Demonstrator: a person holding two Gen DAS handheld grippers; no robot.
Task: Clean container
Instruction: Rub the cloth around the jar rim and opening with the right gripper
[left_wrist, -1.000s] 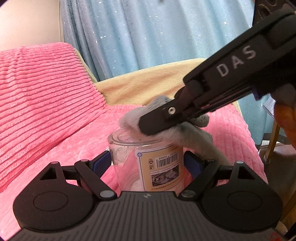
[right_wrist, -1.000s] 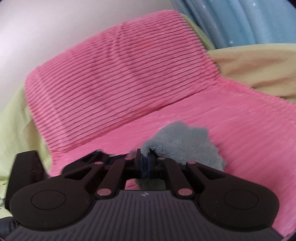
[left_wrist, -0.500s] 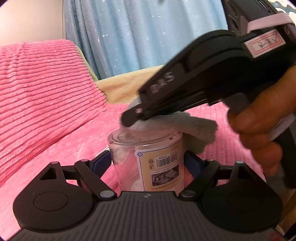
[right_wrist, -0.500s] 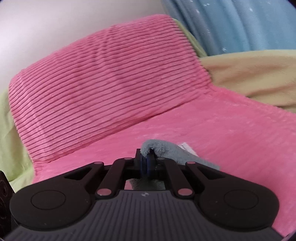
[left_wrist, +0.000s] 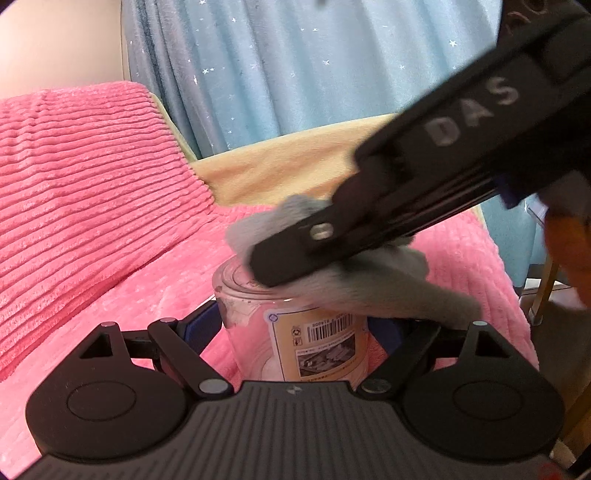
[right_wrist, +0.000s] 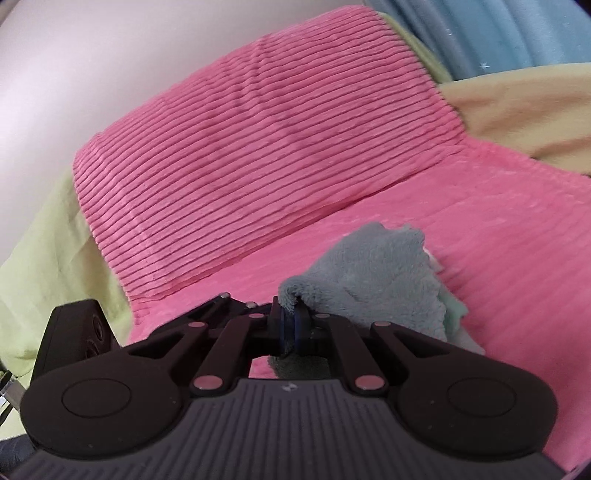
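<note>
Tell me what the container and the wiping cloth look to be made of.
Container: clear glossy plastic or glass, which one is unclear; the pink cover shows through its wall, and a printed paper-like label carries a barcode. Cloth: grey fluffy fleece or microfibre, with a matte, napped pile and soft folds.

Left wrist view: the right gripper, motion-blurred, crosses the frame and is cut off at the right edge; it and the grey cloth cover the far rim of the container. The container's base is hidden behind the left gripper body; label text too small to read. Right wrist view: the cloth hides the container entirely.
</note>
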